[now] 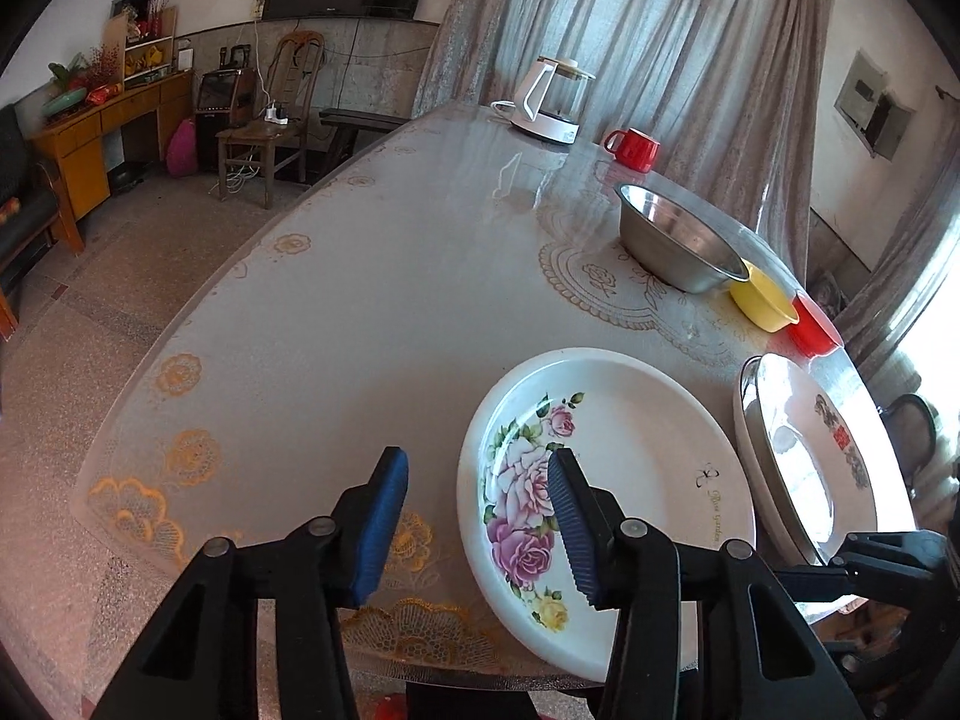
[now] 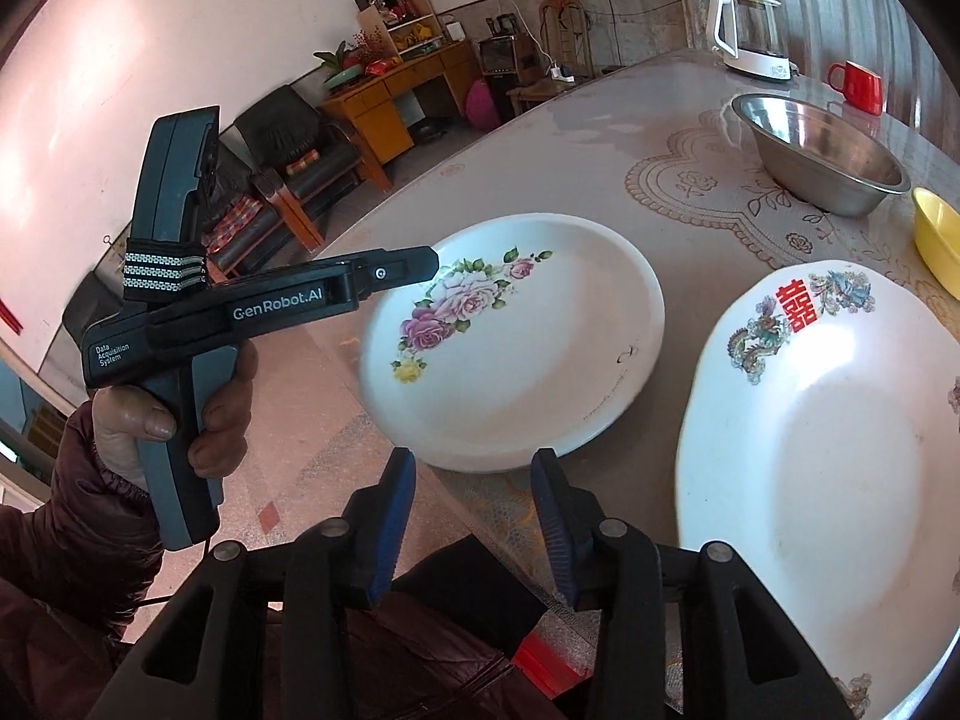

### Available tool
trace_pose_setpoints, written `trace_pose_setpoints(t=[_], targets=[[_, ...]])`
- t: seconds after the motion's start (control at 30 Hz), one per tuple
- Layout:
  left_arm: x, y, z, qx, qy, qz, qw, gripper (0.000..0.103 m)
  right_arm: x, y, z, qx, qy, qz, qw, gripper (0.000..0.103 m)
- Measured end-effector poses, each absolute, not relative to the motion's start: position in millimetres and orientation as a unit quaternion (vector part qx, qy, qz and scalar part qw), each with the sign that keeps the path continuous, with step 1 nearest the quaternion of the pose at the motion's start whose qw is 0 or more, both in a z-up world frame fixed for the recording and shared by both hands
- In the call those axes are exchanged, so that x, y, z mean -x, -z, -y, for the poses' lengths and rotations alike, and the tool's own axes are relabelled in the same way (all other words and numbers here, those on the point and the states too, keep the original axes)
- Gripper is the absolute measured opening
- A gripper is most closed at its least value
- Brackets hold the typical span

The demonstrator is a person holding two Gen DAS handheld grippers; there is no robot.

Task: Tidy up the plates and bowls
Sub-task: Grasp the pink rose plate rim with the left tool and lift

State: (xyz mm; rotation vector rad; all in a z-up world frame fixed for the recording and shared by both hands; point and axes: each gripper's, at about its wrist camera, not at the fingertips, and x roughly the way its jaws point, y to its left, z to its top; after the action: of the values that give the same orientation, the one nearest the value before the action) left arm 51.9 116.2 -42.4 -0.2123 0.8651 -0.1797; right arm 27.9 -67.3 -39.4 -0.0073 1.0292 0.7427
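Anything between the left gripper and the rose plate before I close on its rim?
Nothing visible. The left gripper is open and straddles the near-left rim of the rose plate, one finger over the plate, the other outside it. The dragon plate sits apart, to the right.

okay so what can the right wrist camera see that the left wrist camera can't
Only the right wrist view shows the person's hand gripping the left gripper's handle, and the dragon plate's full face. Only the left wrist view shows the red bowl beyond the yellow bowl, and the left gripper open astride the rose plate's rim. Both show the steel bowl, red mug and kettle.
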Motion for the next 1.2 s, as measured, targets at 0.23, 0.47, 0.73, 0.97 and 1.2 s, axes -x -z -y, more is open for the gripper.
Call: trace_pose_setpoints(t=[0.23,0.47,0.73,0.97,1.2], targets=[[-55,54,-107,0.066,0.083,-0.422,0.901,0.018,-34,44,61,0.021,-0.317,-0.506,0.802,0.042],[-61,54,-127,0.111,0.073,-0.417,0.899,0.013,-44,42,60,0.01,-0.31,-0.5,0.809,0.046],[-64,55,-137,0.126,0.063,-0.414,0.899,0.014,-81,32,61,-0.018,-0.29,-0.479,0.828,0.046],[-63,58,-134,0.133,0.064,-0.424,0.894,0.019,-111,29,48,0.036,-0.246,-0.479,0.842,0.041],[-53,59,-126,0.116,0.068,-0.408,0.903,0.019,-128,47,41,0.062,-0.231,-0.5,0.832,0.022]])
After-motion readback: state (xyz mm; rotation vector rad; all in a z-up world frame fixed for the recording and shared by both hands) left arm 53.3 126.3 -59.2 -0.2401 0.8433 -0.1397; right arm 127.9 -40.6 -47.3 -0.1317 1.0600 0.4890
